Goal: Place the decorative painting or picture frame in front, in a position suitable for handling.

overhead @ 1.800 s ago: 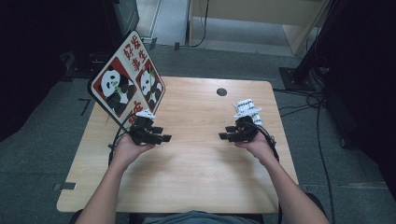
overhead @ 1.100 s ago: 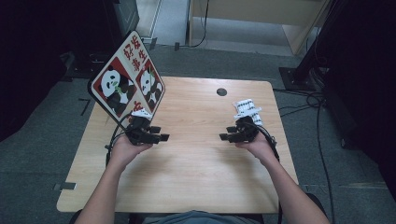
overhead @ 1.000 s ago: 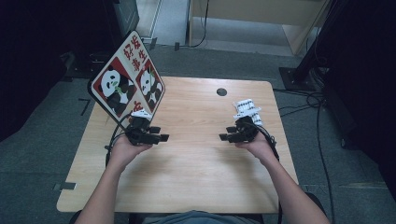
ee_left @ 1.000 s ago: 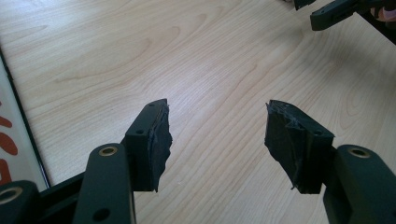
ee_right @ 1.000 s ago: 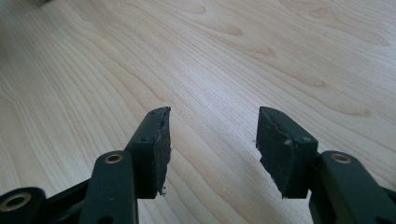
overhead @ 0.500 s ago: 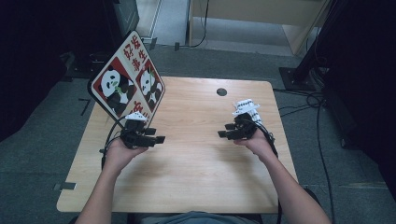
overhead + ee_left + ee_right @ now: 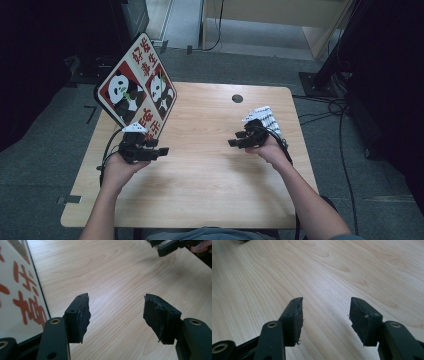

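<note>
- Since the frame about two seconds back, my left tool (image 7: pixel 161 150) has slid a little nearer and further left on the worktop (image 7: pixel 200 190), while my right tool (image 7: pixel 233 142) has edged slightly farther away; the panda sign has not shifted.
- From the high view, my left tool sits near the left edge of the worktop, pointing right toward the middle.
- My left tool is wide open with nothing between its jaws; the left gripper view (image 7: pixel 116 315) shows bare wood in the gap.
- My right tool sits toward the right side of the worktop, pointing left, so the two tools face each other and are well apart.
- My right tool is also wide open and holds nothing; the right gripper view (image 7: pixel 325 317) shows bare wood grain between the jaws.
- A diamond-shaped panda sign (image 7: pixel 135 90) stands tilted at the far left of the worktop, just beyond my left tool.
- It carries two panda pictures and red characters, and in the left gripper view its edge (image 7: pixel 22 297) runs close beside the left jaw.
- I cannot tell whether the tool touches it.
- A small dark round hole (image 7: pixel 237 98) lies in the worktop toward the far right.
</note>
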